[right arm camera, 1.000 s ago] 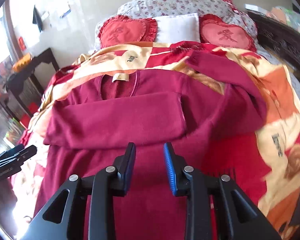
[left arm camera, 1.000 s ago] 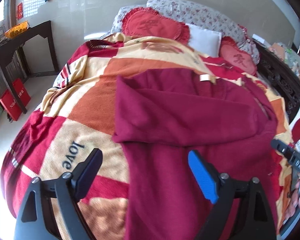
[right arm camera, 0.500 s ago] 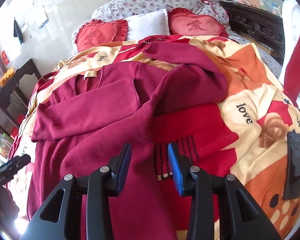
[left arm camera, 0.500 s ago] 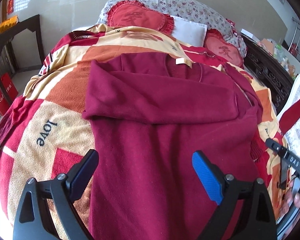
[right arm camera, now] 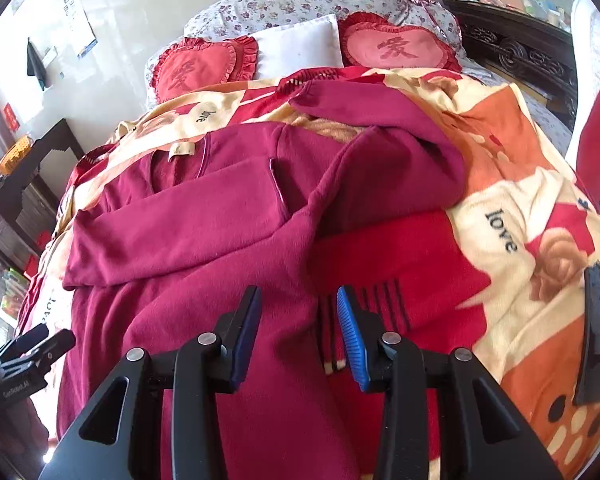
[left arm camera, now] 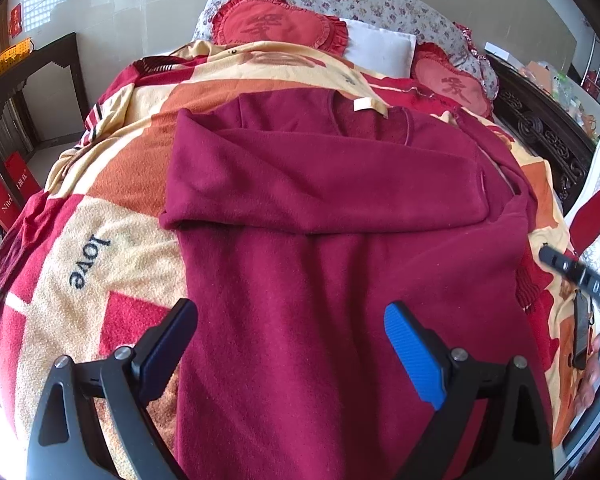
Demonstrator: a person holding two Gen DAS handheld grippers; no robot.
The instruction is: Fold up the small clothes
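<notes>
Since a second ago: both views have slid back toward the foot of the bed, so more of the garment's lower body shows; right gripper (right arm camera: 298,334) jaws stood nearly together then, now a clear gap between them.

Left wrist view, left to right:
- Dark side table (left arm camera: 28,76) with yellow basket (left arm camera: 10,54) at far left against the wall; red boxes (left arm camera: 8,196) on the floor below.
- Blanket (left arm camera: 80,240) in red, orange and cream, "love" lettering, covers the bed.
- Maroon sweater (left arm camera: 332,264) lies flat on blanket, neck toward the pillows, cream neck label (left arm camera: 364,105) showing. One sleeve folded across the chest, cuff ending near the sweater's right edge in this view.
- Left gripper (left arm camera: 290,334) hangs over the sweater's lower body, jaws spread wide, nothing between the pads. Whether they touch the cloth I cannot tell.
- Two red heart cushions (left arm camera: 278,26), white pillow (left arm camera: 380,50) between them, floral pillow (left arm camera: 380,4) behind.
- Carved dark bed frame (left arm camera: 540,136) at right.

Right wrist view, left to right:
- Left gripper's body at lower left edge.
- Sweater's other sleeve (right arm camera: 372,120) sprawls unfolded up toward the pillows, bent at the shoulder.
- Right gripper hovers above the sweater's side edge where it meets red blanket; jaws apart with a modest gap, gripping nothing.
- Dark phone-like object (right arm camera: 596,332) lies on blanket at far right.
</notes>
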